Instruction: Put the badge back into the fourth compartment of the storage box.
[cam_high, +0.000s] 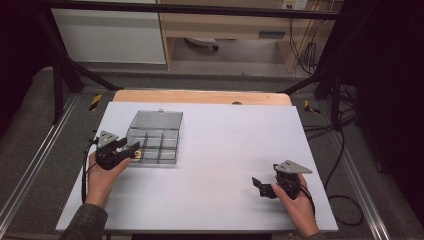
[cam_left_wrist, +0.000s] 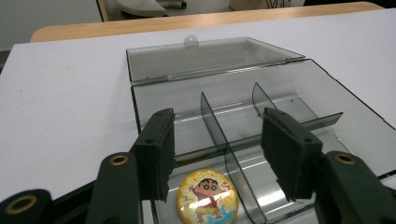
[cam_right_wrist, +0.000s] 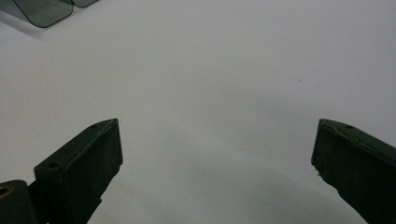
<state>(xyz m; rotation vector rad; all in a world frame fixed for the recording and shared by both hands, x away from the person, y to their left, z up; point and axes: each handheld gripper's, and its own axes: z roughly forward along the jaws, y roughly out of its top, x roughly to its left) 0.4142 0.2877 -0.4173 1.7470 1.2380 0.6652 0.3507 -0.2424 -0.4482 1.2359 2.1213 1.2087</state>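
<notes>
A clear smoky plastic box (cam_high: 155, 145) with several compartments lies open on the white table's left, its lid (cam_left_wrist: 205, 58) laid flat behind it. A round gold badge with a cartoon figure (cam_left_wrist: 208, 196) lies flat in the box's near left compartment. My left gripper (cam_left_wrist: 217, 123) hovers over that near edge, its jaws apart on either side of a divider, and its pads do not touch the badge. In the high view, the left gripper (cam_high: 131, 148) sits at the box's left front corner. My right gripper (cam_high: 260, 186) is at the table's right front with its jaws wide open over bare table (cam_right_wrist: 217, 126).
The white table top (cam_high: 225, 150) stretches between the two hands. A wooden strip (cam_high: 200, 96) runs along its far edge. Black frame posts and cables (cam_high: 340, 150) stand off to the right. A corner of the box (cam_right_wrist: 44, 11) shows at the top left of the right gripper view.
</notes>
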